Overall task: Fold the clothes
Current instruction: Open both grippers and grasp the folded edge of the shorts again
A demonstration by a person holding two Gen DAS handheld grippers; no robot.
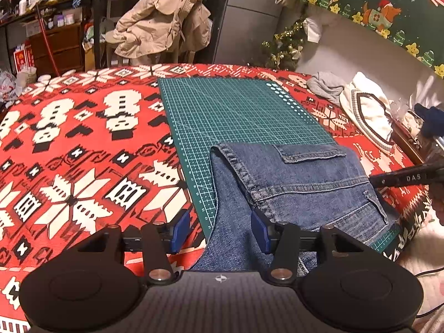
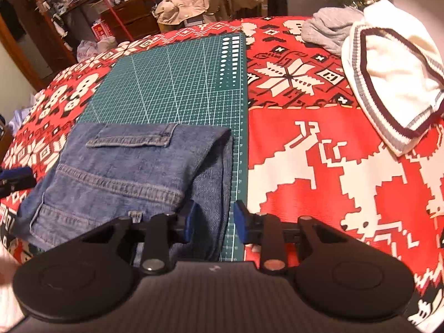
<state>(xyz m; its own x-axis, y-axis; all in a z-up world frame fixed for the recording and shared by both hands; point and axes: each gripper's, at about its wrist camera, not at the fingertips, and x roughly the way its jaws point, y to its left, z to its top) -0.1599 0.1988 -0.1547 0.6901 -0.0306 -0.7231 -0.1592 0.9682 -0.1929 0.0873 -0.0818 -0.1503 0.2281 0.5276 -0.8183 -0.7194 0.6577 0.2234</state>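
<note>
Folded blue jeans (image 1: pixel 305 172) lie on the near end of a green cutting mat (image 1: pixel 236 111), back pocket up. My left gripper (image 1: pixel 220 231) stands over the jeans' left edge. Its jaws are apart: one blue pad is over the tablecloth, the other over the denim, and flat denim lies between them, not pinched. In the right wrist view my right gripper (image 2: pixel 216 220) straddles the right edge of the jeans (image 2: pixel 125 166). Its jaws are narrower but apart, with flat denim and a strip of the mat (image 2: pixel 172 83) between the pads.
A red patterned tablecloth (image 1: pixel 83 144) covers the table. A white knit vest (image 2: pixel 388 69) and a grey garment (image 2: pixel 327 30) lie at the far right. A beige coat (image 1: pixel 161 19) hangs on a chair behind the table. The table's near edge is just below the jeans.
</note>
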